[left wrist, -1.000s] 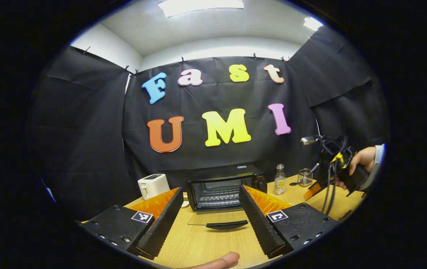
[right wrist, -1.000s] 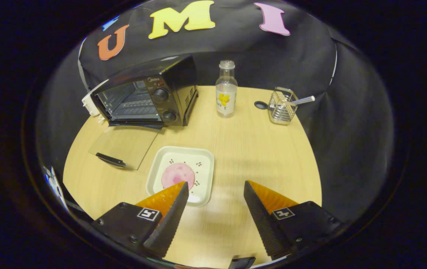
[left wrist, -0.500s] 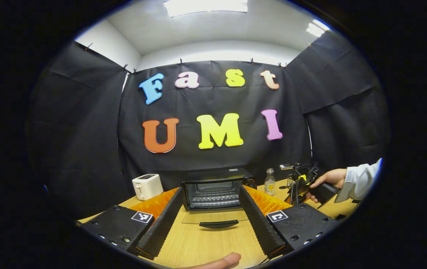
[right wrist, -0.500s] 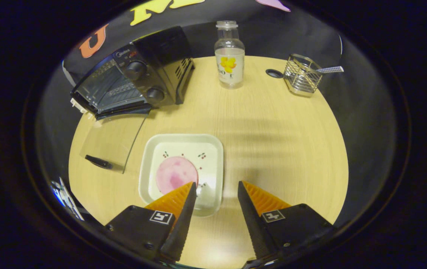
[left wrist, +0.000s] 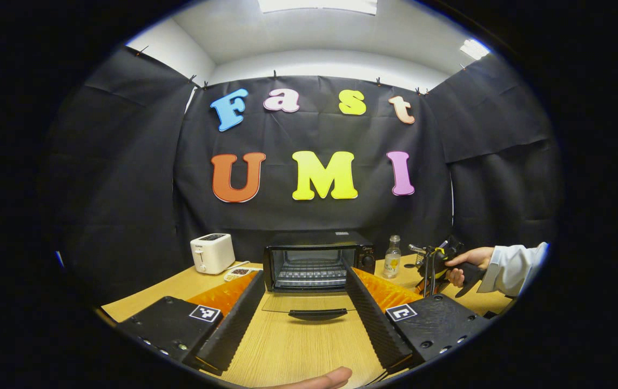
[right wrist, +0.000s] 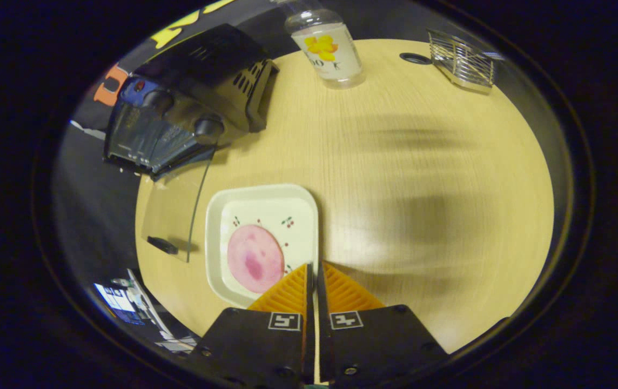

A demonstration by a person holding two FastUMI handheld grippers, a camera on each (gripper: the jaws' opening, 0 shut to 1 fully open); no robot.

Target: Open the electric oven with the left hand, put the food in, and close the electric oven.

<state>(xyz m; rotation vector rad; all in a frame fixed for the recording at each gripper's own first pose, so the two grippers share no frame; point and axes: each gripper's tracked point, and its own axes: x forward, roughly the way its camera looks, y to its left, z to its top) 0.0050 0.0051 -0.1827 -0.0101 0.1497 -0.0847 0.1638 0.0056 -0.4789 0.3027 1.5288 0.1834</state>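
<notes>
Narrowed to a slit since a second ago, my right gripper (right wrist: 313, 270) meets the plate (right wrist: 215, 216) rim beside the pink food (right wrist: 255, 258); whether it grips, I cannot tell; my left gripper (left wrist: 303, 281) gapes, empty, before the open oven (left wrist: 317, 261).

Black gripper (left wrist: 302, 302) bodies with screws and square markers; ridged fingers (left wrist: 365, 313); pale sleeve (left wrist: 511, 267); dangling cables (left wrist: 429, 273).

Booth with black cloth walls and a wooden table

Black cloth (left wrist: 125, 178) hangs pinned on three sides below a white ceiling (left wrist: 320, 32) with lit panels (left wrist: 317, 5); the pale wooden table (right wrist: 422, 162) stands before it.
</notes>
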